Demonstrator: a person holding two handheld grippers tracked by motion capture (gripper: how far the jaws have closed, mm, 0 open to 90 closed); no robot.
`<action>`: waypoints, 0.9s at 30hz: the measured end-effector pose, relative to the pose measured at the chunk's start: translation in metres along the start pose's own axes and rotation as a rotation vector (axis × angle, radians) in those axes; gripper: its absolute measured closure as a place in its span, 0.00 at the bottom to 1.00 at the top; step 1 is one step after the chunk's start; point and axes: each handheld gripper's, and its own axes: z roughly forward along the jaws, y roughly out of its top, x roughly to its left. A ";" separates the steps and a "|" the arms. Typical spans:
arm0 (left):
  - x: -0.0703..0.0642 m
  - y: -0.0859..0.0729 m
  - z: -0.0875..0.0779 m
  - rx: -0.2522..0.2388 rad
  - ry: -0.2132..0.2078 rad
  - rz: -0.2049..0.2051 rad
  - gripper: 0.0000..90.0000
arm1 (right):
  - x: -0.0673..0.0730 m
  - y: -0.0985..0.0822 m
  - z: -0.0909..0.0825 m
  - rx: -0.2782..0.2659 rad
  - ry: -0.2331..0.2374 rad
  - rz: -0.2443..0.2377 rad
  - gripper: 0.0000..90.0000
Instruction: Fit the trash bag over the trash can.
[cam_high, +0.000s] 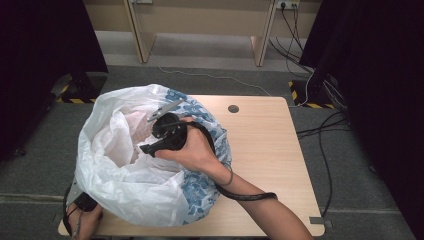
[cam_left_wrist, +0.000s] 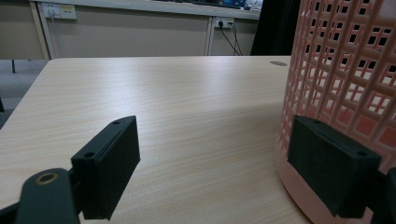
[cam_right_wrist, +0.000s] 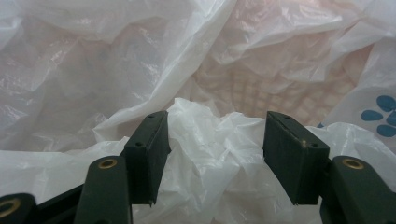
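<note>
Nearest, at the bottom left of the high view, the left hand (cam_high: 86, 220) holds the left tool (cam_high: 82, 202) low at the worktop's (cam_high: 270, 150) front corner, tucked against the foot of the bag (cam_high: 135, 192). From the left tool view its jaws stand wide apart with nothing between them: one pad hangs over bare wood, the other sits just beside, perhaps touching, the wall of a pink lattice basket (cam_left_wrist: 345, 70) that stands on the worktop. A little farther in, the right forearm crosses the front of the worktop with a black cable (cam_high: 245, 196) looped beside it, and the right hand (cam_high: 197, 150) holds the right tool (cam_high: 167, 132) over the bag's open mouth, pointing down into it. The bag is white plastic with a blue flower print on its right side; it is draped over the basket, and the pink lattice shows faintly through the film on the far inner side. In the right tool view the jaws are partly open, with a crumpled ridge of the white film (cam_right_wrist: 210, 140) rising between them; the left pad seems to touch the film, but whether the pads pinch it I cannot tell. Beyond the bag lies bare wood with a round cable hole (cam_high: 233, 108) near the far edge. Farther off are grey floor, loose cables (cam_high: 325, 125) and a wall with sockets (cam_left_wrist: 58, 10).
</note>
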 end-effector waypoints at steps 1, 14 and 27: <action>0.000 0.000 0.000 0.000 0.000 0.000 0.18 | 0.000 0.000 -0.001 -0.007 0.000 0.004 0.46; 0.000 0.000 0.000 0.000 0.000 0.001 0.18 | 0.015 0.027 -0.032 -0.187 0.032 -0.074 0.45; 0.000 0.000 0.000 -0.002 -0.002 -0.001 0.18 | 0.020 0.039 0.004 -0.036 0.089 -0.115 0.49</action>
